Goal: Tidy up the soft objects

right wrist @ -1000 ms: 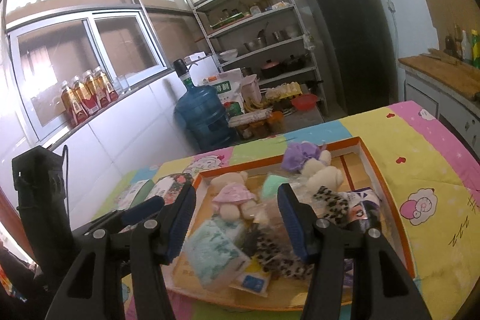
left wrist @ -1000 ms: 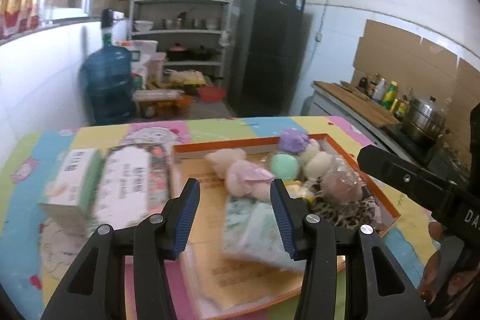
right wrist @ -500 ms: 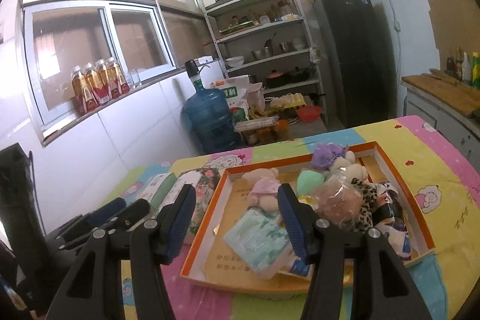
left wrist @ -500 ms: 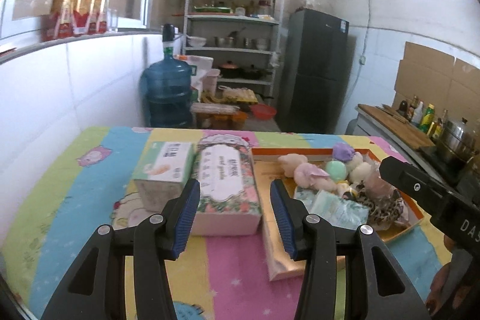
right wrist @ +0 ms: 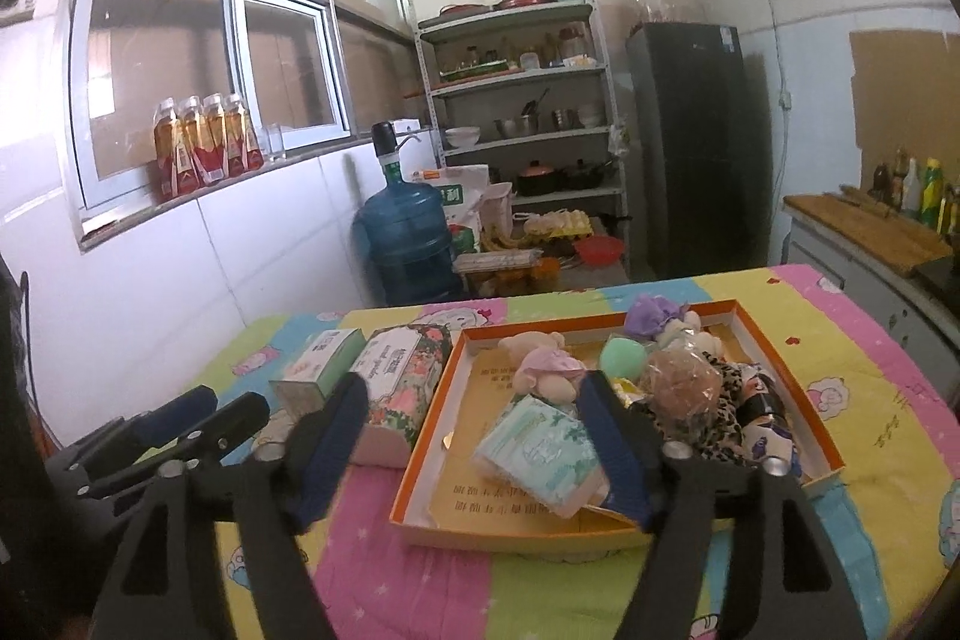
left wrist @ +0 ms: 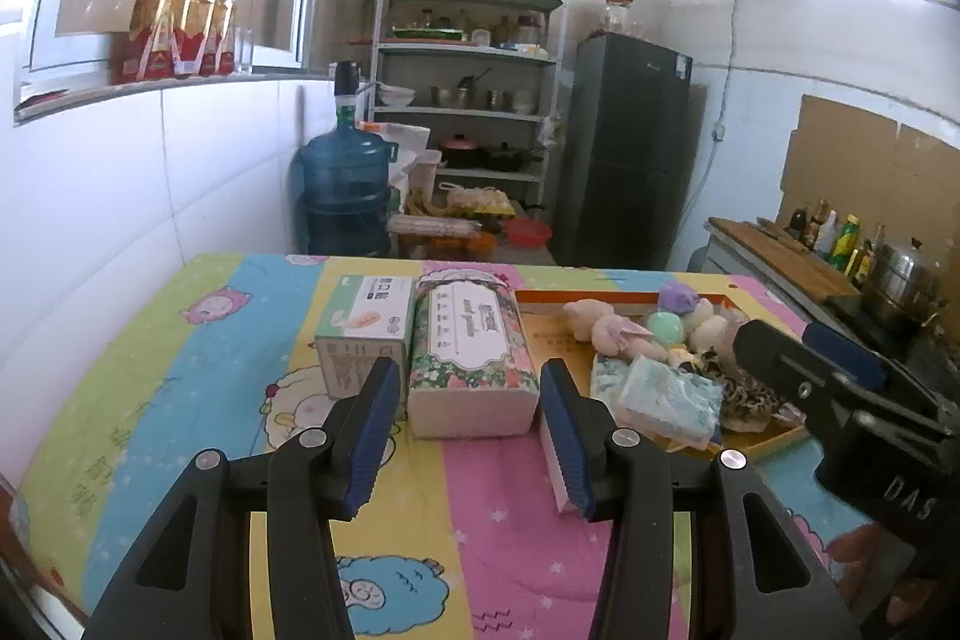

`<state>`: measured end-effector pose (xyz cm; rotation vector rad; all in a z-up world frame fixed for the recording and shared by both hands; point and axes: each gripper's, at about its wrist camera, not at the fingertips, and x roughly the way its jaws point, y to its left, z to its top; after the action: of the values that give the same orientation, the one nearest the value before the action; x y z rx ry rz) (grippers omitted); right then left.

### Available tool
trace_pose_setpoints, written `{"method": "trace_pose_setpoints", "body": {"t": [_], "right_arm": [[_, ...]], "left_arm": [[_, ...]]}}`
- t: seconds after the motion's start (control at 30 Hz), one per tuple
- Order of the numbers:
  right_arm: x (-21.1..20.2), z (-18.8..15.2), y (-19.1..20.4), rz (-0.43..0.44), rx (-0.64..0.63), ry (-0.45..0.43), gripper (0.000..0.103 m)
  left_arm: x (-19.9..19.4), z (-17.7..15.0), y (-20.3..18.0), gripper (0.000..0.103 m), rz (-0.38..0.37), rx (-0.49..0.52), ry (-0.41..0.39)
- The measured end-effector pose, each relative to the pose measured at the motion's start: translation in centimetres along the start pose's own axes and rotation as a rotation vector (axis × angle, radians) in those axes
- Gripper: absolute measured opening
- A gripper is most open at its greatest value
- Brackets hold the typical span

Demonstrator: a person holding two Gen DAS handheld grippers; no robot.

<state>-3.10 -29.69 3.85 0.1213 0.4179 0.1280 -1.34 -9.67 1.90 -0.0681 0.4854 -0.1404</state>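
An orange-rimmed tray [right wrist: 588, 321] on the cartoon-print tablecloth holds a pale blue-green tissue pack [right wrist: 543, 451], a pink-dressed plush [right wrist: 543, 370], a green ball [right wrist: 624, 355], a purple plush [right wrist: 651, 313] and a leopard-print toy [right wrist: 714, 418]. My right gripper [right wrist: 474, 451] hovers before the tray's near edge; its jaws are opening and nothing is between them. Left of the tray lie a floral tissue pack [left wrist: 474, 346] and a green-white tissue box [left wrist: 366, 322]. My left gripper [left wrist: 471, 436] is open and empty, short of the floral pack. The tray [left wrist: 600, 294] also shows in its view.
A white tiled wall runs along the table's left side. Behind the table stand a blue water jug [left wrist: 345, 196], a metal shelf of cookware [left wrist: 468, 100] and a dark fridge [left wrist: 630, 148]. A counter with bottles and a steel pot [left wrist: 900, 280] lies to the right.
Both grippers have drawn back from the tray toward the near side of the table. The left view now faces the floral pack instead of the tray. The right jaws have spread wider.
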Motion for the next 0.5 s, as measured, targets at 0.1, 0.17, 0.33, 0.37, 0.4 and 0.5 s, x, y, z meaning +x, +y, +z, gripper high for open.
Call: {"method": "trace_pose_setpoints", "body": {"t": [0.1, 0.17, 0.33, 0.37, 0.4, 0.5], "right_arm": [[-0.7, -0.4, 1.0, -0.024, -0.03, -0.008, 0.083], [-1.0, -0.7, 1.7, -0.054, -0.053, -0.013, 0.084], [-1.5, -1.8, 2.6, -0.122, -0.049, -0.004, 0.085], [-1.4, -2.1, 2.7, -0.128, -0.046, 0.003, 0.085], [-1.3, -2.2, 2.8, -0.133, -0.045, 0.01, 0.085], [-1.4, -2.6, 2.9, -0.143, -0.036, 0.018, 0.085]], "left_arm": [[-0.8, -0.2, 0.3, 0.05, 0.001, -0.002, -0.01], [-1.3, -0.5, 0.5, 0.05, 0.016, 0.003, -0.017], [-2.3, -1.1, 1.1, 0.05, 0.053, 0.014, -0.012], [-2.5, -1.3, 1.3, 0.05, 0.059, 0.015, -0.012], [-2.6, -1.4, 1.4, 0.05, 0.064, 0.015, -0.012], [-3.1, -1.7, 1.9, 0.05, 0.071, 0.01, -0.015]]}}
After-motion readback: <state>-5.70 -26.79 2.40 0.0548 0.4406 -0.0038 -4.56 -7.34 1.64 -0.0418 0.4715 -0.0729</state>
